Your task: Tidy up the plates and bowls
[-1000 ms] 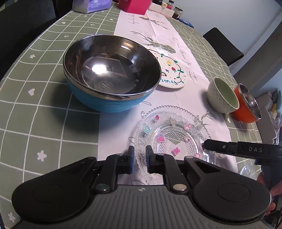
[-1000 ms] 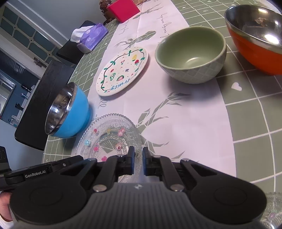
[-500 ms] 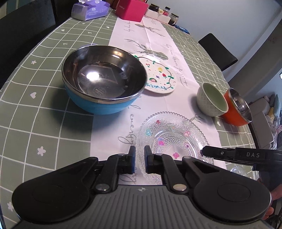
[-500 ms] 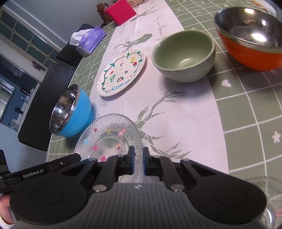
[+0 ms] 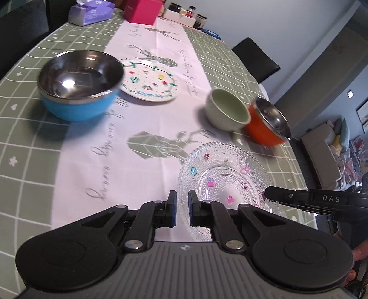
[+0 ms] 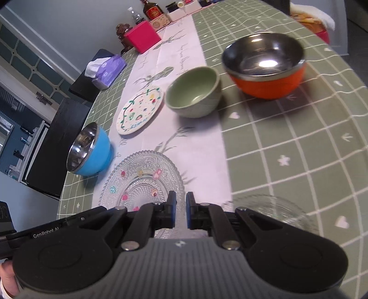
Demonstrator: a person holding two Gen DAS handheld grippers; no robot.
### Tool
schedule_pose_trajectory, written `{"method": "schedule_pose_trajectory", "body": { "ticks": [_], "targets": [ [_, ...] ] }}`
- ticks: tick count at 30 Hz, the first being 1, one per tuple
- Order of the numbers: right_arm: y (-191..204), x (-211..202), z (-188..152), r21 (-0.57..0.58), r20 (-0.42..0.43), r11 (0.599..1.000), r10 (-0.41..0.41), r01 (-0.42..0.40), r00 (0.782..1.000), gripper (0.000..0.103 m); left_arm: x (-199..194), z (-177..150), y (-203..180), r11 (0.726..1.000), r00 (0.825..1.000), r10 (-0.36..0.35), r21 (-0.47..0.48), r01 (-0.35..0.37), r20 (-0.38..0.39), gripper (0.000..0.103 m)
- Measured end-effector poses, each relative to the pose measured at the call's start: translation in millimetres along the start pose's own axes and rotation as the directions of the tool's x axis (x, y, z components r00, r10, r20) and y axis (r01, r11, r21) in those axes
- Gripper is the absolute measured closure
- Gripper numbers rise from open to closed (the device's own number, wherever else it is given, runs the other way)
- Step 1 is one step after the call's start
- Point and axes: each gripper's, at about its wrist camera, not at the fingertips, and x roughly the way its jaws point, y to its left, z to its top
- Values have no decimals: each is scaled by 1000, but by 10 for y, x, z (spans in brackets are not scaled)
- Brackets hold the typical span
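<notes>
A clear glass plate with flower marks (image 5: 226, 174) (image 6: 140, 179) is held between both grippers above the runner. My left gripper (image 5: 182, 208) is shut on its left rim. My right gripper (image 6: 179, 212) is shut on its right rim; its finger (image 5: 287, 196) shows in the left wrist view. On the table are a blue steel-lined bowl (image 5: 79, 84) (image 6: 88, 149), a painted white plate (image 5: 149, 80) (image 6: 140, 110), a green bowl (image 5: 226, 112) (image 6: 193, 94) and an orange steel-lined bowl (image 5: 268, 125) (image 6: 264, 64).
A small clear glass bowl (image 6: 273, 211) sits by my right gripper. A tissue pack (image 5: 92, 13), a pink box (image 5: 141, 11) and jars (image 5: 191, 17) stand at the far end. Dark chairs (image 5: 255, 59) ring the table.
Both grippers have lifted the glass plate and carried it right and toward the near edge. The blue bowl now lies farther off to the left.
</notes>
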Motion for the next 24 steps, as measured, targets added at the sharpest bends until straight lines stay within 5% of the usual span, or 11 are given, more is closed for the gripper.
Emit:
{"method": "schedule_pose_trajectory", "body": {
  "ticks": [13, 24],
  "targets": [
    [-580, -536, -227, 55, 32, 992, -117, 115, 993, 96, 191, -445, -603, 997, 996, -76, 30, 77, -48, 93],
    [-717, -555, -346, 54, 45, 983, -177, 174, 983, 95, 291, -613, -714, 998, 997, -59, 26, 60, -57, 93]
  ]
}}
